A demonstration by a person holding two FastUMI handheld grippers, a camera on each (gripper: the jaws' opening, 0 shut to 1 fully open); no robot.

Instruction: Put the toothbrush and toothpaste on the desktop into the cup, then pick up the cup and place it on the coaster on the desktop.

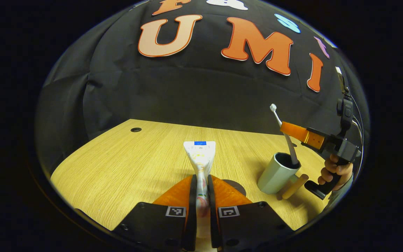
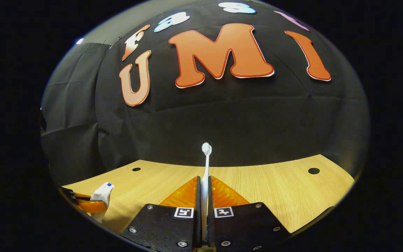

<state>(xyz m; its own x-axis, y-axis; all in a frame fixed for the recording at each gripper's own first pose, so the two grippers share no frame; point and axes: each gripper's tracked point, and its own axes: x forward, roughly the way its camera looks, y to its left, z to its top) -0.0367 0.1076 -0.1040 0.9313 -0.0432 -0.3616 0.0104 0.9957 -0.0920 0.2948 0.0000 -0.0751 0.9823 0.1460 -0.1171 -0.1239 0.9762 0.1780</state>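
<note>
White brush (image 2: 205, 164) is clamped in the right gripper (image 2: 204, 196), its handle in the cup (image 1: 277, 172): release next. Left gripper (image 1: 201, 196) clamps the paste (image 1: 200, 157), awaiting its turn

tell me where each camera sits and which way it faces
Left gripper view: rides on the left gripper, low over the desk, facing the back wall; its fingers pinch the toothpaste. To its right the cup, the right gripper with the toothbrush lowered into the cup, and a hand.
Right gripper view: rides on the right gripper, facing the same wall; its fingers clamp the toothbrush, bristles up.
Shared: desk, wall, toothbrush, toothpaste at lower left.
</note>
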